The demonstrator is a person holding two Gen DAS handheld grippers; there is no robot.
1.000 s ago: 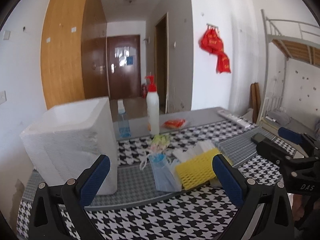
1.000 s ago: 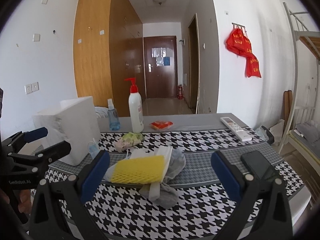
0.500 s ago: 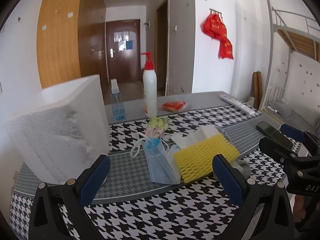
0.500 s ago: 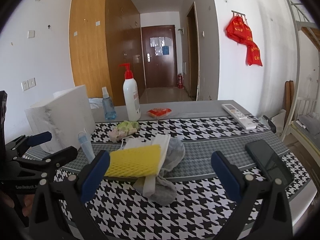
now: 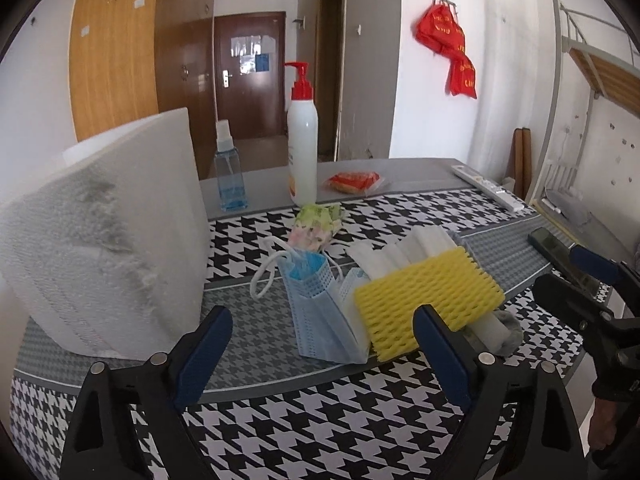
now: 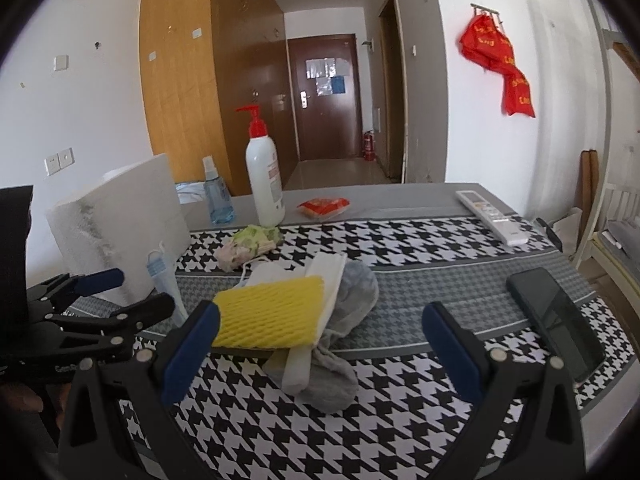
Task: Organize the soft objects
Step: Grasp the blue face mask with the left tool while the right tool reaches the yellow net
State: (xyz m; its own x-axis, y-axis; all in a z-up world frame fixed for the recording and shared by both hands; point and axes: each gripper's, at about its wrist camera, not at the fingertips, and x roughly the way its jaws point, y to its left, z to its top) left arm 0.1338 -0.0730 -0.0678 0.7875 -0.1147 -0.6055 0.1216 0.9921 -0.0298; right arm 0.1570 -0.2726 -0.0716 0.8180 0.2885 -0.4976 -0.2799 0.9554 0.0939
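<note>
Hovering over counter [image 5: 280,432] | left gripper [image 5: 322,354] fingers apart, just narrowing, blue mask [image 5: 320,320] ahead, untouched | right gripper [image 6: 320,344] fingers apart above yellow foam net [image 6: 272,312], grey sock [image 6: 352,296]

Left gripper [image 5: 322,344] jaws wide, just been closing slightly, nothing pressed between the pads. Ahead on the houndstooth cloth [image 5: 320,432]: blue face mask [image 5: 320,320] just beside yellow foam net [image 5: 428,300]. White foam box [image 5: 104,240] at left.

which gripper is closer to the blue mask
Left. The left gripper sits open right in front of the blue mask; the right gripper is off to its right, facing the grey cloth.
</note>
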